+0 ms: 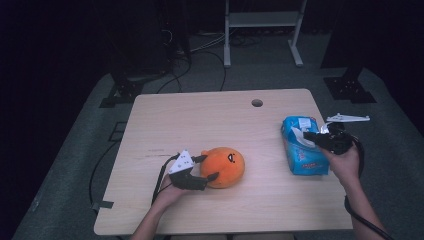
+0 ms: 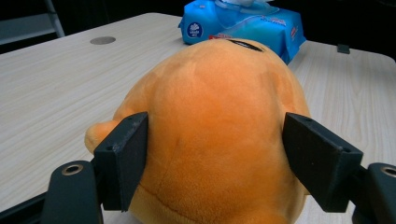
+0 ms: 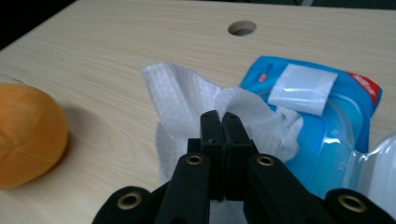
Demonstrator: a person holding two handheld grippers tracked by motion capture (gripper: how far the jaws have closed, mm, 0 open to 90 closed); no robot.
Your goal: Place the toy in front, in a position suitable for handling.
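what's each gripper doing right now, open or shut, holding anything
left gripper: shut on the orange plush toy, one pad on each side.
right gripper: shut on a white wipe pulled from the blue wipes pack.

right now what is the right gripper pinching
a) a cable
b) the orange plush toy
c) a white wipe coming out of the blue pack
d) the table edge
c: in the right gripper view the right gripper has its jaws shut on the white wipe that comes out of the blue wipes pack, while the orange plush toy sits apart to the side.
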